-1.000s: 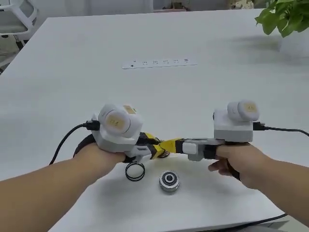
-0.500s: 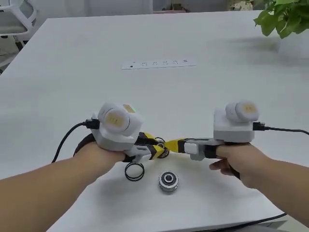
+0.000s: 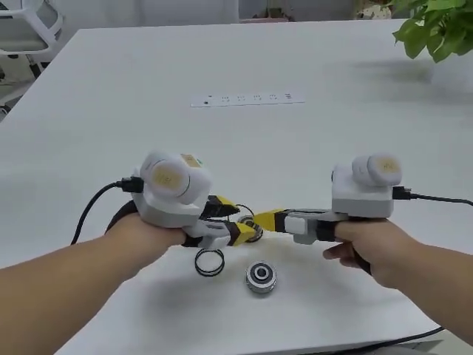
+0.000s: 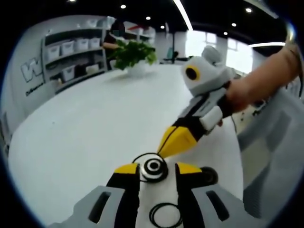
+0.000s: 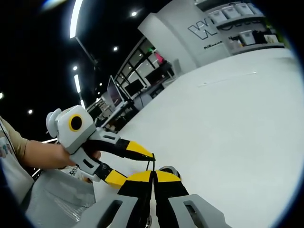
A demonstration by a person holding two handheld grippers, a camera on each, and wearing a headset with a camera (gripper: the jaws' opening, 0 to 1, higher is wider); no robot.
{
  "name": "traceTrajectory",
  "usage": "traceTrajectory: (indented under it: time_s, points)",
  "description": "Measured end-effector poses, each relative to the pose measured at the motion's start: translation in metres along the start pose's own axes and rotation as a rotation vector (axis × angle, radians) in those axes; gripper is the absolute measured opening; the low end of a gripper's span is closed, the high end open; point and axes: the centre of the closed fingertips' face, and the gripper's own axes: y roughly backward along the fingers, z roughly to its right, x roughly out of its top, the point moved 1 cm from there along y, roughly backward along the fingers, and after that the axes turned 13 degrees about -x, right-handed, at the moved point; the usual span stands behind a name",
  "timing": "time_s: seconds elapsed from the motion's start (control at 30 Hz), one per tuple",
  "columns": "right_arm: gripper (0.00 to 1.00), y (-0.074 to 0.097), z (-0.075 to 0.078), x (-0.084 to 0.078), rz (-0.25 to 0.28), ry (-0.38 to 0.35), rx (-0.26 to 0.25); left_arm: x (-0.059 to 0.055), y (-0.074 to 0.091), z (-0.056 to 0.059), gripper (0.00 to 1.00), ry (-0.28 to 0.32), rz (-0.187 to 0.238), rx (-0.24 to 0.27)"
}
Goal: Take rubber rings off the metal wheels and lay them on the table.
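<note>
My left gripper is shut on a small metal wheel just above the table; in the left gripper view the wheel sits between the two yellow fingertips. A thin black rubber ring loops off the wheel's rim. My right gripper comes in from the right, shut on that ring; its closed jaws pinch the black strand. A loose rubber ring lies flat on the table below the left gripper. A second metal wheel stands beside it.
A white power strip lies across the middle of the white table. A green plant stands at the far right corner. Black cables trail from both grippers. The table's front edge runs close under my hands.
My left gripper has lifted and tilted a little with the wheel. The right gripper stays pinched on the ring at the wheel. The loose ring and second wheel have not moved.
</note>
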Motion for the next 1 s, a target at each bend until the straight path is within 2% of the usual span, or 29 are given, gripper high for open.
traceTrajectory:
  time_s: [0.47, 0.6, 0.87, 1.0]
  points:
    - [0.00, 0.006, -0.016, 0.010, 0.016, 0.013, 0.038, 0.014, 0.032, 0.016, 0.43, -0.011, 0.076, -0.012]
    - [0.00, 0.007, -0.021, 0.010, 0.014, 0.017, 0.045, 0.016, 0.042, 0.017, 0.47, -0.008, 0.103, -0.010]
    - [0.00, 0.007, -0.029, 0.010, -0.001, 0.017, 0.063, 0.011, 0.062, 0.027, 0.58, -0.006, 0.124, -0.013]
    - [0.00, 0.004, -0.037, 0.006, -0.028, 0.021, 0.074, 0.007, 0.072, 0.033, 0.62, -0.011, 0.128, -0.012]
